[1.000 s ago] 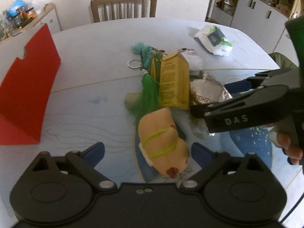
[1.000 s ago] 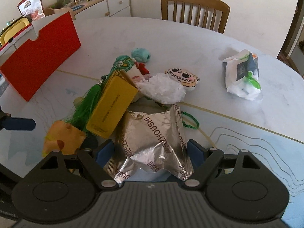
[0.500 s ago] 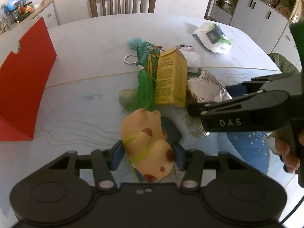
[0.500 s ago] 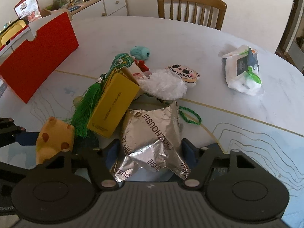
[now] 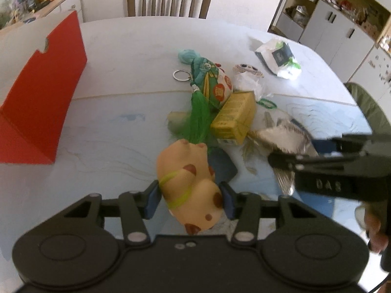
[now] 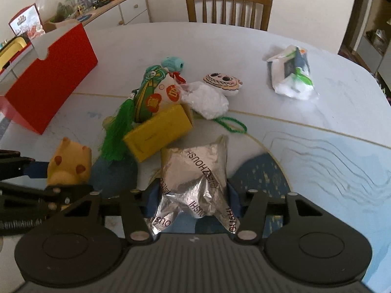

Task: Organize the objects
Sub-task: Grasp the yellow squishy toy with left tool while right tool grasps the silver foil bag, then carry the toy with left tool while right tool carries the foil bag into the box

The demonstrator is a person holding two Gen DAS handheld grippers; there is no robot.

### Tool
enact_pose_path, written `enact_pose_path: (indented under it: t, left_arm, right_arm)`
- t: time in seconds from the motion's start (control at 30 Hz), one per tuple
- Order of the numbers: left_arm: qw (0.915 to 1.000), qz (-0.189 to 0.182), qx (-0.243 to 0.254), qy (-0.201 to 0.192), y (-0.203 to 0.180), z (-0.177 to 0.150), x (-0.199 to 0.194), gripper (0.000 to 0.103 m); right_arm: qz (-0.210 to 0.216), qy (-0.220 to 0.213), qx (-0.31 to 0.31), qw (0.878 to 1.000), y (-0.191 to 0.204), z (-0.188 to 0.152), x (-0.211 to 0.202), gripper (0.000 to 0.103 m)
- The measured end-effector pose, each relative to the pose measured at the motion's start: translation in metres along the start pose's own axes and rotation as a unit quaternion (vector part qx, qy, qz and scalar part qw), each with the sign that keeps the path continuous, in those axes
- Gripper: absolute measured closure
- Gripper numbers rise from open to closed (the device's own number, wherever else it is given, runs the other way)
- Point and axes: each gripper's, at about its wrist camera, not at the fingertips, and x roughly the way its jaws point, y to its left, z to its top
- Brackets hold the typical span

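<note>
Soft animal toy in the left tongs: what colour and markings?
Tan soft animal toy with brown spots and yellow-green stripes; clearest in the left wrist view.

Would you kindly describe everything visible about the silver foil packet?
The silver foil packet is a crinkled, shiny pouch printed with dark lettering, puffed in the middle with a sealed flat edge at its far end. The right gripper is shut on its near part. It lies just short of the yellow box, above the table.
</note>
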Motion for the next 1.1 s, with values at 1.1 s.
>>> enact_pose_path:
  t: [1.1]
  left_arm:
    - [0.9996, -0.024, 0.0, -0.016, 0.098, 0.028, -0.113, 0.053]
  right_arm:
    - [0.025, -0.055, 0.007, 0.998, 0.145, 0.044, -0.107, 0.048]
